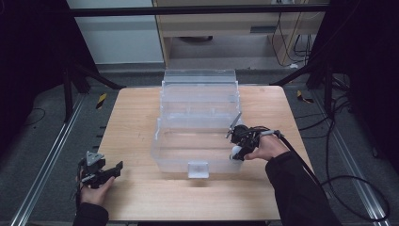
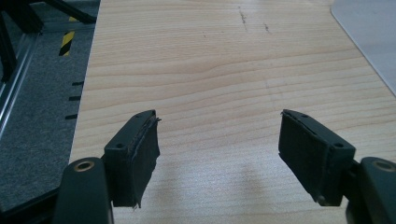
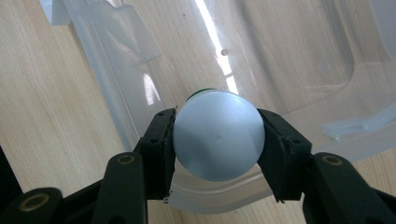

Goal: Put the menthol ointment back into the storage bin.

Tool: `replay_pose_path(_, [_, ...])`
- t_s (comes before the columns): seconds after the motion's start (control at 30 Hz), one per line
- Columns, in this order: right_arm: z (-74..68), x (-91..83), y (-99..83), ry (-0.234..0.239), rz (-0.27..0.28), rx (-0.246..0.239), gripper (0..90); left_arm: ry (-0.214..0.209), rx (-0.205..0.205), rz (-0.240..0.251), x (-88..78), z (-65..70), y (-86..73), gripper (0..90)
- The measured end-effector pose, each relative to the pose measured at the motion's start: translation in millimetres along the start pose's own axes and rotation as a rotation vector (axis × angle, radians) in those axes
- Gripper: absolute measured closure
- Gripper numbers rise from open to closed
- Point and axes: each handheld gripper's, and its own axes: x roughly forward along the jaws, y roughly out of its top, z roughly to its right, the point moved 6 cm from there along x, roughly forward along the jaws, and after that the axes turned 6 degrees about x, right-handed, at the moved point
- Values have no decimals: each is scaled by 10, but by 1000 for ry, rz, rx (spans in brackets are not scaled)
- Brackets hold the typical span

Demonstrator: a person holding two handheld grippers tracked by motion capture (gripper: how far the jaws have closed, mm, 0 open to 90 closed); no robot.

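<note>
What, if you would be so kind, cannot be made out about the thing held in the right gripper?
- White round object: in the right gripper view its near face hides the body; a green edge peeks behind.
- High view: right gripper and hand cover most of it.
- Clear box: its far wall is blurred by glare.

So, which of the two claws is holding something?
The right claw: its jaws press a round white object with a green edge. The left claw stands open above bare table.

Dim surroundings; glare, perhaps overhead light
</note>
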Motion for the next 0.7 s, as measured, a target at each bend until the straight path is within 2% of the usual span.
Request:
replay_pose_path(0.33, [-4, 40, 0, 1, 10, 15, 496, 0, -4, -1, 1, 0, -1, 282])
replay_pose_path(0.7, [-4, -34, -7, -1, 35, 36, 485, 0, -4, 0, -1, 0, 1, 282])
